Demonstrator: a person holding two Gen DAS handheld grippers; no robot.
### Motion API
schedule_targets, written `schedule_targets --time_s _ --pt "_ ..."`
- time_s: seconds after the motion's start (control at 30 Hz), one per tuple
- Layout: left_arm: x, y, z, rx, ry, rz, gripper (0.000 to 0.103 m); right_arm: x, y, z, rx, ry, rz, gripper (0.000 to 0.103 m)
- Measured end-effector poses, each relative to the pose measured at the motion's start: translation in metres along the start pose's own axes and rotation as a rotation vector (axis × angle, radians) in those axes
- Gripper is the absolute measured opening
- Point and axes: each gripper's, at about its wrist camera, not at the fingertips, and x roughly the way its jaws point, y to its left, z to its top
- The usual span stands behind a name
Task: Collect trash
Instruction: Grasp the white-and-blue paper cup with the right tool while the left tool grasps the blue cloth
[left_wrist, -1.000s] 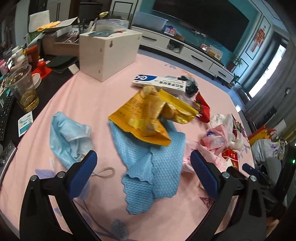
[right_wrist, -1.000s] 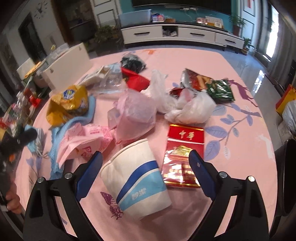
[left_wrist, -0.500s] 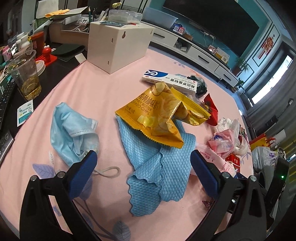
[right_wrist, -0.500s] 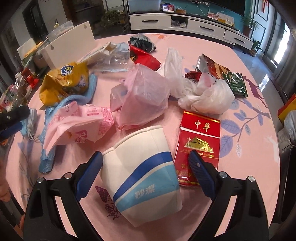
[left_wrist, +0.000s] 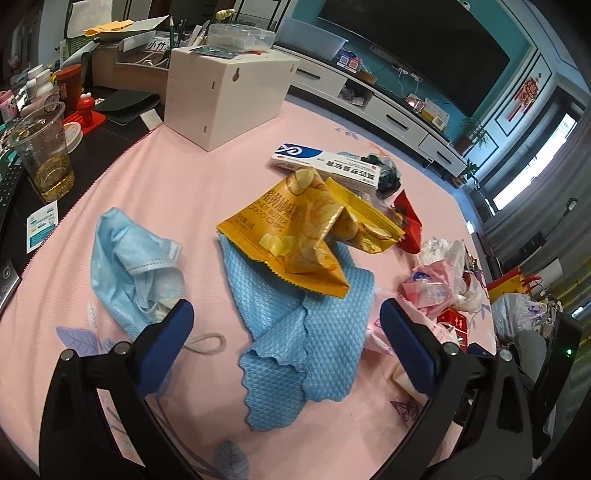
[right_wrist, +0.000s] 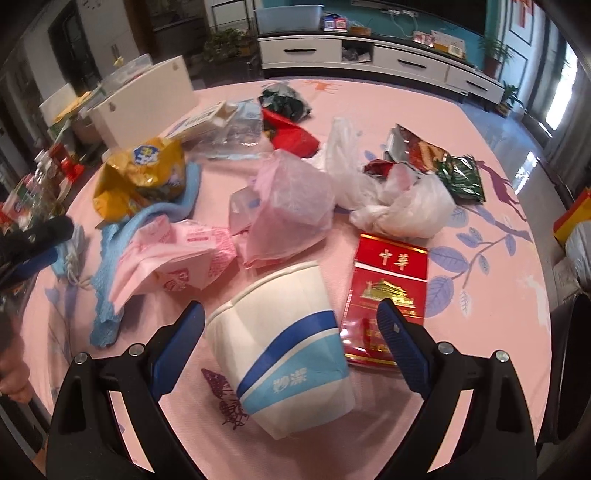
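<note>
fingers (right_wrist: 177, 339) spread | paper cup (right_wrist: 284, 347) between | right gripper (right_wrist: 290, 336)

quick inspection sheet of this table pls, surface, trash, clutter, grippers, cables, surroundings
surface: pink floral tablecloth, crowded with litter.
job's things: yellow chip bag lying on a blue cloth; blue face mask; toothpaste box; paper cup on its side; red cigarette pack; pink bag; white bags.
clutter: white box; plastic cup with yellow liquid.
grippers: left gripper open above the cloth; right gripper open around the paper cup.
cables: nothing seen on the table.
surroundings: TV, white cabinet.
</note>
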Motion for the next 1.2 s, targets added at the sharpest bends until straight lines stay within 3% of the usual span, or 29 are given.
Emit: schedule_targets --time_s 0.33,0.47,0.6,0.93,1.2 --pt "-0.007 0.011 0.004 -0.022 -0.014 0.012 0.1 -0.015 -0.01 0.001 0.046 -0.034 0.021 0.093" --pt "-0.005 0.025 0.007 -0.081 0.0 0.011 0.099 -0.016 -0.025 0.003 0.139 -0.006 0.123 0.093" --pt "0.002 0.03 0.006 -0.106 0.035 0.01 0.099 -0.018 -0.031 0.004 0.163 -0.018 0.094 0.092" --pt "0.022 -0.002 -0.006 -0.005 0.107 -0.028 0.099 -0.022 -0.022 -0.001 0.101 -0.013 0.069 0.066" --pt "0.04 -0.026 -0.015 0.057 0.154 -0.06 0.095 -0.002 0.003 -0.009 0.017 0.051 0.056 0.065"
